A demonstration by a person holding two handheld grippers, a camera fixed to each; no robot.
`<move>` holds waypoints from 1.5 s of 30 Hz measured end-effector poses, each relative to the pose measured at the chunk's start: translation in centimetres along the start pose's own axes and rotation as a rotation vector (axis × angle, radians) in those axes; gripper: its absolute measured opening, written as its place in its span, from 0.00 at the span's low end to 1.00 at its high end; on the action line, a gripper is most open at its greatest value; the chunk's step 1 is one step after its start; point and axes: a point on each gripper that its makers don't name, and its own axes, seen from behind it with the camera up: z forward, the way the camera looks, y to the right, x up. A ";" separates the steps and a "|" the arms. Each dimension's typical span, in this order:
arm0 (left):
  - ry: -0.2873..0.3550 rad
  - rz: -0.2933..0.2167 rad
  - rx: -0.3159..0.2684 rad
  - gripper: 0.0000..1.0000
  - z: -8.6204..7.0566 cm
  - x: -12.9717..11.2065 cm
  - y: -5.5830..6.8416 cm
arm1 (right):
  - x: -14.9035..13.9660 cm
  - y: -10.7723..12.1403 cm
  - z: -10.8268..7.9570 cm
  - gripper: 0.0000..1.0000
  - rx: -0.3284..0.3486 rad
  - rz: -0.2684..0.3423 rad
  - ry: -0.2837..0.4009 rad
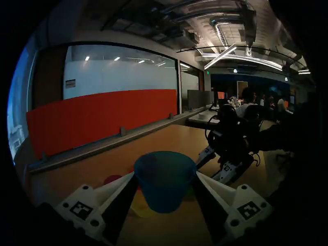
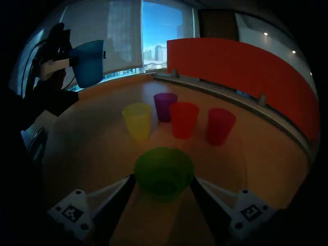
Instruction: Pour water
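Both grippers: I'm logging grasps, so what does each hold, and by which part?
The left gripper clamps the blue cup by its side walls, below the rim; the right gripper holds the green cup by its sides too.

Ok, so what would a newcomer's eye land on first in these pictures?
Most striking is the cluster of bright cups on the wooden table in the right gripper view: a yellow cup, purple cup, orange cup and red cup. Nearer, the right gripper clasps a green cup, and the left gripper holds a blue cup aloft at upper left. Behind them runs a long orange-red wall panel.
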 end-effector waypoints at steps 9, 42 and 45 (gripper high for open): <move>-0.007 -0.004 0.000 0.86 -0.1 -0.5 -0.1 | 0.0 0.5 0.9 1.00 -0.009 -0.001 0.001; -0.020 -0.024 0.002 0.86 0.8 -1.9 -0.2 | 6.3 1.1 -4.4 0.89 -0.051 -0.011 0.103; -0.018 -0.029 0.002 0.86 0.9 -2.0 -0.2 | 7.7 1.3 -5.4 0.89 -0.060 -0.017 0.129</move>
